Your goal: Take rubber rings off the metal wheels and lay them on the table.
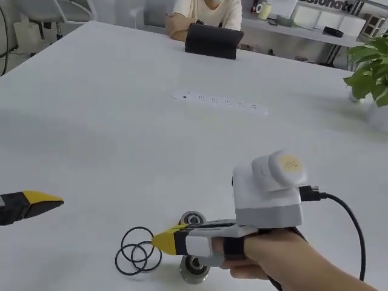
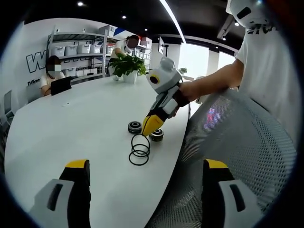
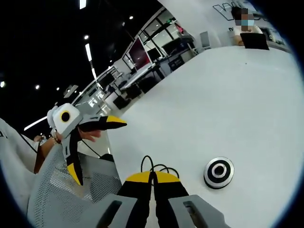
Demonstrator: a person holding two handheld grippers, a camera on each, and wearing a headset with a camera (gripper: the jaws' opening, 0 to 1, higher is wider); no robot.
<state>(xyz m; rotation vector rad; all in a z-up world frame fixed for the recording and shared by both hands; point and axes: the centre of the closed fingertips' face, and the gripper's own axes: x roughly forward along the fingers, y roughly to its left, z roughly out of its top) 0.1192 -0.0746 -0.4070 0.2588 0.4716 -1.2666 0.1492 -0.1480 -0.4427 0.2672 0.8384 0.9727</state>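
Note:
Two metal wheels lie near the table's front edge, one point(image 1: 193, 218) behind my right gripper point(image 1: 162, 240) and one point(image 1: 194, 267) in front of it. A pile of thin black rubber rings point(image 1: 138, 250) lies just left of its yellow tip. My right gripper point(image 3: 153, 175) is shut, and a black ring point(image 3: 148, 162) loops out from its tip; one wheel point(image 3: 219, 172) lies to the right. From the left gripper view, the top ring point(image 2: 140, 141) rises to that tip. My left gripper point(image 2: 146, 164) is wide open with nothing in it, well left of the rings; its fingertip point(image 1: 42, 200) shows.
A white power strip point(image 1: 218, 101) lies mid-table. A black laptop point(image 1: 210, 41) and a seated person are at the far edge, and a potted plant point(image 1: 371, 66) stands at the right. A mesh chair point(image 2: 228, 142) is by the near edge.

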